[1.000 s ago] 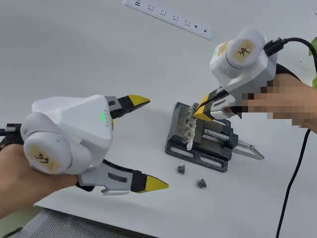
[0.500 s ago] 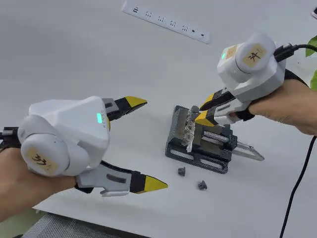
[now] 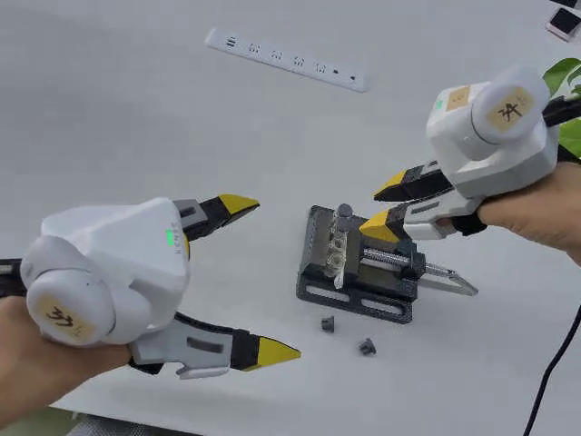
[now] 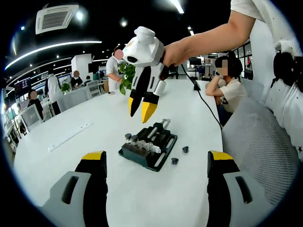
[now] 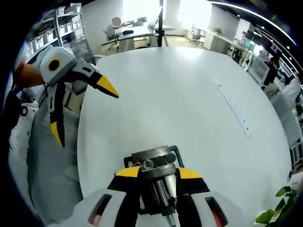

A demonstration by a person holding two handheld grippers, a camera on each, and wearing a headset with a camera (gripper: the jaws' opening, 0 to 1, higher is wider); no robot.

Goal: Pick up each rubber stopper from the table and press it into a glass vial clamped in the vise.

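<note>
Two dark-grey rubber stoppers (image 3: 329, 323) beside the dark metal vise (image 3: 354, 295)
Right gripper (image 3: 369, 212) hangs over vise, jaws apart; left gripper (image 3: 277, 277), spread wide, well away.

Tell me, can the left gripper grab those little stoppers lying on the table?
Probably yes. The left gripper is open, and the two rubber stoppers lie loose on the bare table beside the vise, with nothing between them and its jaws.

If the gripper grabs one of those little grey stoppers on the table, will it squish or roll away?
The stopper looks dull grey like rubber, so it probably squishes a bit. It is tiny beside the vise, so likely light and easy to flick away. Being round, it may roll if nudged.
</note>
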